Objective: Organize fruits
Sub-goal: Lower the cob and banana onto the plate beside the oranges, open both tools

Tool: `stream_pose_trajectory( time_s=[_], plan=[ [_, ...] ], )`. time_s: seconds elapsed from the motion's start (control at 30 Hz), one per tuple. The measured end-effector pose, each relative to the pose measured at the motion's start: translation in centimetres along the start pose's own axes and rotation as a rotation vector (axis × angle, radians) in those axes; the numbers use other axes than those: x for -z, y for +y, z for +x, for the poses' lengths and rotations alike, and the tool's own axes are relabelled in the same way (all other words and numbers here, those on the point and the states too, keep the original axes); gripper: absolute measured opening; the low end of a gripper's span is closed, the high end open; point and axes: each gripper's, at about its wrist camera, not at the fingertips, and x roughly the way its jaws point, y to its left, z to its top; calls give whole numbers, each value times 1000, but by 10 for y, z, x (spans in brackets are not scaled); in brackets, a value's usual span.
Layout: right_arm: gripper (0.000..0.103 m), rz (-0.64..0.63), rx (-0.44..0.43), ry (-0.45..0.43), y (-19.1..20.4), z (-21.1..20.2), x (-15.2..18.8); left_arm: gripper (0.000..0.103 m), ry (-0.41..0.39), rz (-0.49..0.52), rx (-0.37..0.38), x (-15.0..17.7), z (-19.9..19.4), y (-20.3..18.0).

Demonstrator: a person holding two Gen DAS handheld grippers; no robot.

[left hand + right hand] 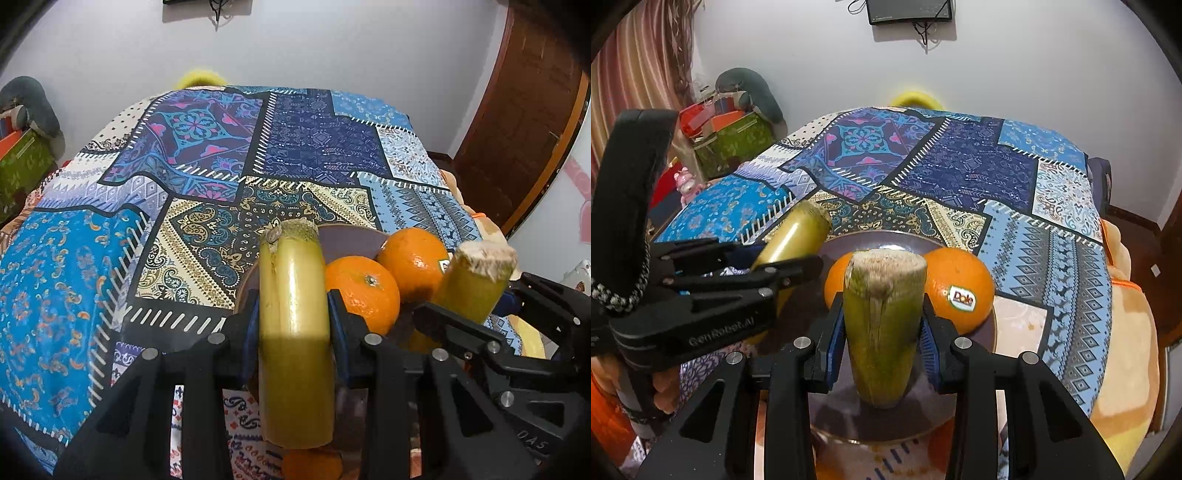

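Observation:
My left gripper (294, 314) is shut on a yellow-green banana (291, 314), held above a dark round plate (354, 240). My right gripper (882, 332) is shut on a second banana (882, 325), stem end up, over the same plate (879, 240). Two oranges (364, 295) (413, 258) lie on the plate; the right one carries a Dole sticker (962, 297). The right gripper with its banana (476, 284) shows at right in the left wrist view. The left gripper (786, 266) with its banana (794, 236) shows at left in the right wrist view.
The plate rests on a bed with a blue patchwork cover (295, 155). An orange blanket (1126, 332) lies at the bed's right edge. A green box (735, 144) with clutter stands by the far left wall. A wooden door (524, 110) is at right.

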Motion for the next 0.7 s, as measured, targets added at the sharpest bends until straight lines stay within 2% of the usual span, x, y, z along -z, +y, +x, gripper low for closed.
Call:
stream_pose_trajectory(
  time_s=[0.27, 0.4, 0.7],
  plan=[
    [34, 14, 8, -4, -4, 10, -7, 35, -1, -10, 12, -2, 3, 3],
    [36, 4, 45, -9, -4, 12, -9, 35, -25, -10, 9, -5, -3, 4],
    [40, -15, 68, -1, -5, 3, -5, 35, -34, 17, 1, 1, -25, 0]
  ],
)
